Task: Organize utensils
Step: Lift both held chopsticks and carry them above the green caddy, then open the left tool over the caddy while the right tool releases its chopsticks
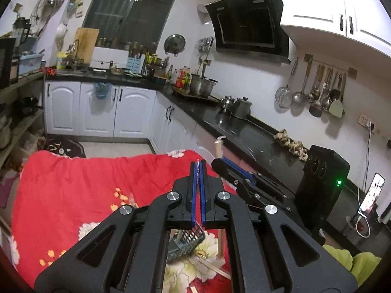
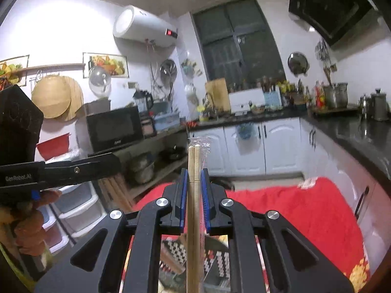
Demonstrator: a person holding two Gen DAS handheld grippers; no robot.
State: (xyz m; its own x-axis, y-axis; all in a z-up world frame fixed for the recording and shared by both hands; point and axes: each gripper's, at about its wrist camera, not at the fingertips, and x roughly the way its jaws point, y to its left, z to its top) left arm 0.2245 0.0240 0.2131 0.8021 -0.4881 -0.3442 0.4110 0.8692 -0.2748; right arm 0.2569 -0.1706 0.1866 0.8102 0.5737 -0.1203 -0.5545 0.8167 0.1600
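Wrapped chopsticks (image 2: 194, 195) sit pinched in my right gripper (image 2: 194, 171), running back under the camera and poking past the fingertips. My left gripper (image 1: 198, 166) is pressed together, with only a sliver of clear plastic wrapper (image 1: 198, 163) between the pads. Below lie the red cloth (image 1: 85, 183) and the green basket (image 1: 188, 241). That thin film could slip free, or tear if my hands drift apart.

My left tool (image 1: 198, 164) and right tool (image 2: 194, 173) are black, with blue pads and silver screws.
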